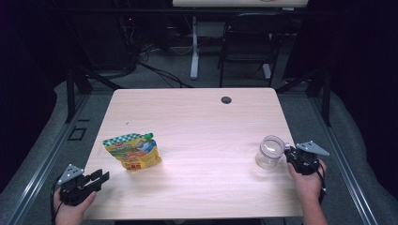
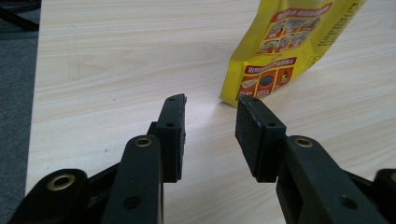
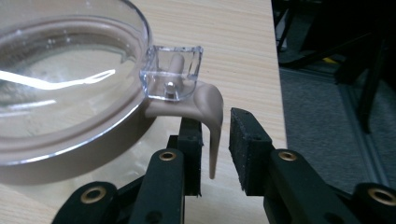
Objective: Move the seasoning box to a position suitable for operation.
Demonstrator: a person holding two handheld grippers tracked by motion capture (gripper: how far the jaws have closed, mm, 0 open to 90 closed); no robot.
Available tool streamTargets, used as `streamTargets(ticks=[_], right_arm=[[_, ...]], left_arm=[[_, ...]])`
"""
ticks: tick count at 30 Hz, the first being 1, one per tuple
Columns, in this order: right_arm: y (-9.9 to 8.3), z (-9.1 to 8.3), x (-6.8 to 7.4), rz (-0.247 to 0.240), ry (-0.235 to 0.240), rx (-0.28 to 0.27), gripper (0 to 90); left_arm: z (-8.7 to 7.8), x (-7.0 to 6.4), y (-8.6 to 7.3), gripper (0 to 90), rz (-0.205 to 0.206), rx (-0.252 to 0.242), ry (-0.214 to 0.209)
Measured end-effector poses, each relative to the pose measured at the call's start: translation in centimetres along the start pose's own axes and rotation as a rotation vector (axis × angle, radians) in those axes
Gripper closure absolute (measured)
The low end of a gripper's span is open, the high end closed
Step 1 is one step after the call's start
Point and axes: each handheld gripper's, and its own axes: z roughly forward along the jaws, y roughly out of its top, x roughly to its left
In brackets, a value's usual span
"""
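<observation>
A yellow stand-up pouch with a green cap and chequered top stands on the left half of the wooden table. My left gripper sits open at the front left corner, its jaws pointing at the pouch a short way off, with nothing between the pads. A clear jar with a transparent lid stands at the right. My right gripper is against its right side. Its jaws are open around the jar's beige latch tab, which hangs below the clear clasp. The tab lies close to the left pad.
A round cable hole marks the table's far edge. The table's right edge runs just beside my right gripper. Beyond the table stand a black chair and a white desk leg on grey floor.
</observation>
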Motion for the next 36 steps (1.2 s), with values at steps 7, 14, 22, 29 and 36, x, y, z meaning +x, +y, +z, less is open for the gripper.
streamTargets(ticks=[7,14,22,29,36], right_arm=[[0.1,0.4,0.1,0.007,0.005,-0.004,80.7],[0.1,0.3,0.3,0.003,-0.013,0.003,84.0],[0.1,0.4,0.7,0.005,-0.048,-0.01,84.9],[0.1,0.4,0.9,0.012,-0.063,-0.019,85.2],[0.2,0.3,1.3,0.002,-0.059,-0.025,86.1]], left_arm=[[0.1,-0.2,0.0,63.7,0.011,-0.001,-0.003],[0.2,-0.4,0.0,62.5,-0.002,-0.01,-0.027],[0.3,-0.7,0.1,62.5,0.018,-0.002,-0.024],[0.3,-0.6,0.0,62.5,0.015,-0.006,-0.019],[0.5,-0.5,0.0,62.5,0.013,0.0,-0.015]])
